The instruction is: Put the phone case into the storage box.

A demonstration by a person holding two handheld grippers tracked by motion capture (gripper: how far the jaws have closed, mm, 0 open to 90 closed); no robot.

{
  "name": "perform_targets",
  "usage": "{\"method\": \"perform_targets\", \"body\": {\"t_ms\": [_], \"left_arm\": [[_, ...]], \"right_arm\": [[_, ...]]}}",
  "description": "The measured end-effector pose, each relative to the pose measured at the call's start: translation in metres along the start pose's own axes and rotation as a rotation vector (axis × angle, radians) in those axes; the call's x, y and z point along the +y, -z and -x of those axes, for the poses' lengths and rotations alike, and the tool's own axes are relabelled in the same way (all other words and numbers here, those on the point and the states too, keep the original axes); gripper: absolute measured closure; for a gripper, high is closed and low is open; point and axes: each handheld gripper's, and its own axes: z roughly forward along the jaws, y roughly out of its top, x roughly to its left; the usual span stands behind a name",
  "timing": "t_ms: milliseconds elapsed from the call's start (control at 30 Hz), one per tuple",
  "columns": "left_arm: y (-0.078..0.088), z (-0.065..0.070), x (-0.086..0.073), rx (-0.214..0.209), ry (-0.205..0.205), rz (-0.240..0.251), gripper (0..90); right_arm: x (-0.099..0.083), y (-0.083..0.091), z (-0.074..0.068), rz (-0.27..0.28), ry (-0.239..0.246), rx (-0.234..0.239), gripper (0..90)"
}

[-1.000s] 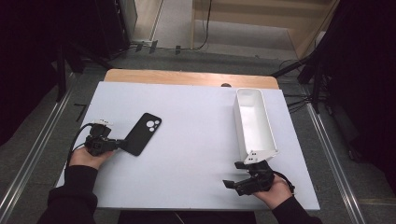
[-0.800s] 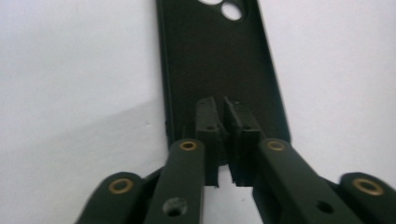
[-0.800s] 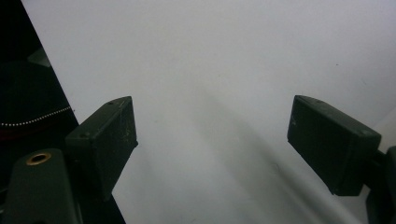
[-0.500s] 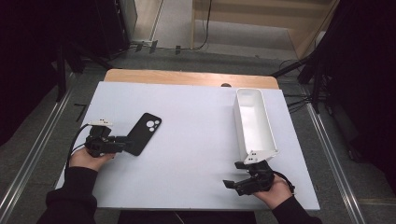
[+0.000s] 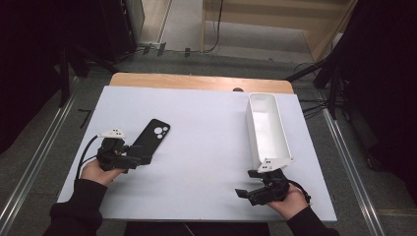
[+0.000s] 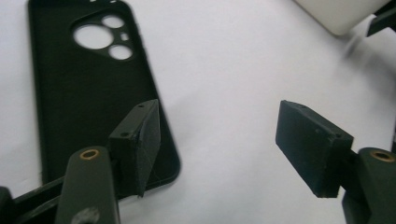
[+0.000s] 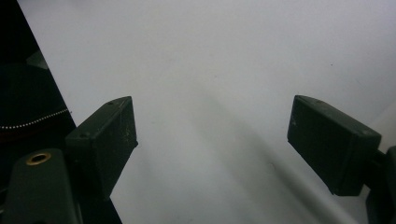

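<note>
Left gripper (image 5: pixel 140 160) jaws just been opening, now spread, nothing between; phone case (image 5: pixel 151 139) flat on table (image 5: pixel 206 128) at its 12 o'clock, released. Right gripper (image 5: pixel 248 193) spread, empty, idle at 6 o'clock of white tray (image 5: pixel 268 129).

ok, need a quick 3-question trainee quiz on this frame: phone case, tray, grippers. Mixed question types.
1. True or false: the left gripper is clamped on the black phone case.
2. Multiple choice: the white tray lies A) at the table's left edge, B) on the right side, just beyond the right gripper, C) on top of the case.
3. Fill in: the case's round camera holes are at the end ____ from the person.

Key
1. False: its fingers have just been opening, one over the case's near corner, nothing gripped.
2. B
3. farthest
</note>
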Motion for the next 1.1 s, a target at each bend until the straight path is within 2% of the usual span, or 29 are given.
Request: {"method": "perform_targets", "body": {"t_ms": [333,467,633,900,1100], "left_arm": [[-0.006,0.024,0.001,-0.039,-0.046,-0.023,27.4],[-0.006,0.031,-0.001,-0.058,-0.054,-0.015,27.4],[-0.004,0.038,-0.005,-0.103,-0.027,0.010,27.4],[-0.003,0.048,-0.011,-0.099,-0.056,-0.007,27.6],[-0.002,0.054,-0.017,-0.101,-0.059,-0.016,27.5]], "right_arm": [[0.000,0.000,0.000,-0.001,0.002,-0.004,14.2],[0.000,0.000,0.000,0.000,0.002,-0.005,14.2],[0.000,-0.001,0.000,-0.001,0.000,-0.005,14.2],[-0.001,0.000,0.001,0.001,0.000,-0.005,14.2],[0.000,0.000,0.001,0.003,-0.004,-0.010,14.2]]}}
